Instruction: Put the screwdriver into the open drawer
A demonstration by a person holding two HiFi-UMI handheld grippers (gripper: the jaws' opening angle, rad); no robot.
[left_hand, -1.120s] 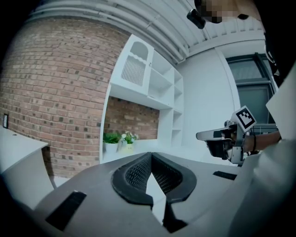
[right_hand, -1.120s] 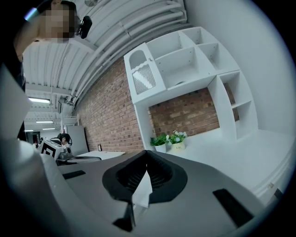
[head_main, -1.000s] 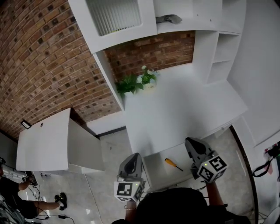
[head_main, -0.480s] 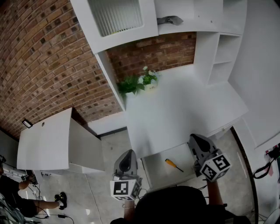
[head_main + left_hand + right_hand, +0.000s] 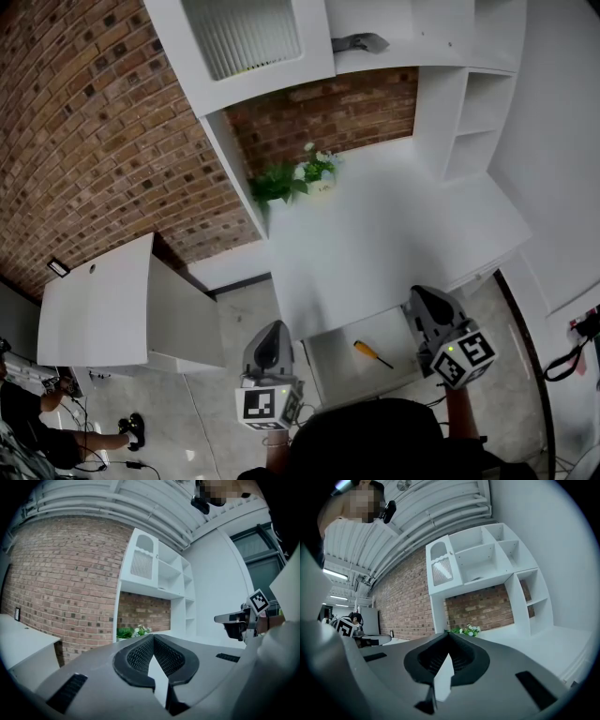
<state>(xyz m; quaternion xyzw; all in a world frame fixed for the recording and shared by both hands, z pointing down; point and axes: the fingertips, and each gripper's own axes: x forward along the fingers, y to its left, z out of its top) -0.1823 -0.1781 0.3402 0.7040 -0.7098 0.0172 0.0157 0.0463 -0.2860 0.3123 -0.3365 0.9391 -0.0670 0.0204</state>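
Nearest you, the left gripper (image 5: 274,334) is held level beside the left edge of the open drawer (image 5: 333,364). Its jaws are together with nothing between them, as the left gripper view (image 5: 152,654) confirms. The right gripper (image 5: 418,298) is held level at the drawer's right edge. Its jaws are likewise closed and empty, as the right gripper view (image 5: 448,651) shows.

Between the two grippers, the drawer stands pulled out from under the desk top (image 5: 394,225). The screwdriver (image 5: 372,352), with its orange handle, lies flat on the drawer floor, right of centre and clear of both grippers.

Judge the placement as complete: the tool is inside the drawer and neither gripper holds it. The task sentence calls for nothing further, and the drawer is open as specified.

Beyond the drawer, the desk top carries only a small plant (image 5: 292,176) at its far left corner, against the brick wall (image 5: 103,141).
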